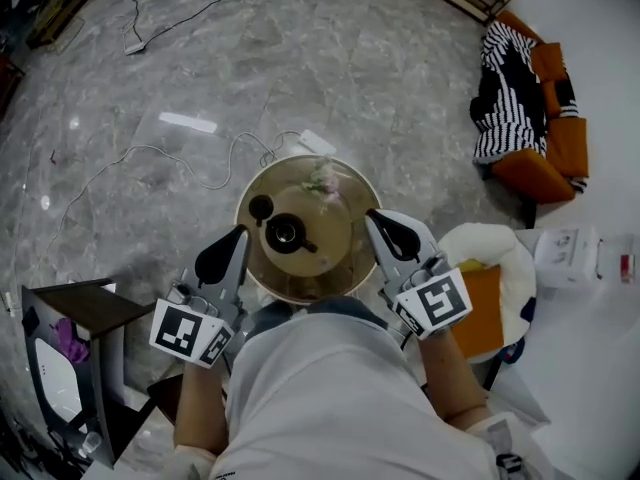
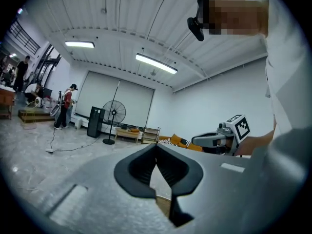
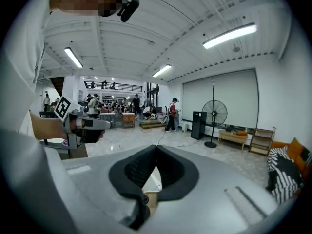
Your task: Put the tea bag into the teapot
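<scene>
Noted: left gripper (image 1: 236, 238) and right gripper (image 1: 378, 220) both pressed together, empty, flanking table (image 1: 335, 260). At centre, teapot (image 1: 285, 234), lid (image 1: 260, 208) off beside it. Likely tea bag (image 1: 322, 180) was seen at far rim. Risk judged: teapot clipped on reach-over; limp tea bag missed or dropped.

- White cable (image 1: 150, 149) snaking over the grey marble floor (image 1: 380, 58), far left.
- Striped throw (image 1: 500, 93) on an orange sofa (image 1: 565, 146) (far right).
- Standing fan (image 3: 215, 113) by the shuttered wall.
</scene>
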A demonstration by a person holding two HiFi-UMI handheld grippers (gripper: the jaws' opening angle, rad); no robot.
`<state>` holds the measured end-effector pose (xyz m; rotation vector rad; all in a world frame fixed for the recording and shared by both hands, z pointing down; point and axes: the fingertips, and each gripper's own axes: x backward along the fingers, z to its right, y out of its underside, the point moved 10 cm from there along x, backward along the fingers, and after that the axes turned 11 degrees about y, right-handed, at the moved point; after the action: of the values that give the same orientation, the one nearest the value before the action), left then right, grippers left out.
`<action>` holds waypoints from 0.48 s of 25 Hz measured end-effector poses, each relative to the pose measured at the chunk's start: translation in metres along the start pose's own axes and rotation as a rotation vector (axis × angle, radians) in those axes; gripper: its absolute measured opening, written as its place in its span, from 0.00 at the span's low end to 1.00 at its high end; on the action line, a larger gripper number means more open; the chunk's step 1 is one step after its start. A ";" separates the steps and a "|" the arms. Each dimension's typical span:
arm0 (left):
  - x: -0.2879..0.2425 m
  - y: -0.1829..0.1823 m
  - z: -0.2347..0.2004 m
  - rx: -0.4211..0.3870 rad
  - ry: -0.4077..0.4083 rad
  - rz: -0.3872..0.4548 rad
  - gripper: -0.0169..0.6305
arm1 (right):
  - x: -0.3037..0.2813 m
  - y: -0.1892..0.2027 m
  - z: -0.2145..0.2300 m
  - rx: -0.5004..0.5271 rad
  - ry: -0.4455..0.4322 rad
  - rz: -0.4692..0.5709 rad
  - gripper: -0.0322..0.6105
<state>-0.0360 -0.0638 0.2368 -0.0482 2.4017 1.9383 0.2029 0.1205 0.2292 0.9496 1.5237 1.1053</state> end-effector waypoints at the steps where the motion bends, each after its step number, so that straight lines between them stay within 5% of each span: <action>1: -0.002 -0.004 0.001 -0.016 0.006 0.003 0.04 | 0.003 -0.004 0.001 0.002 0.011 0.016 0.05; 12: -0.017 -0.028 0.004 -0.108 0.053 0.018 0.04 | 0.016 -0.020 0.004 0.019 0.076 0.103 0.05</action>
<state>-0.0178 -0.0655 0.2100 -0.0831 2.3347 2.0998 0.2024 0.1304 0.2052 1.0179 1.5634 1.2142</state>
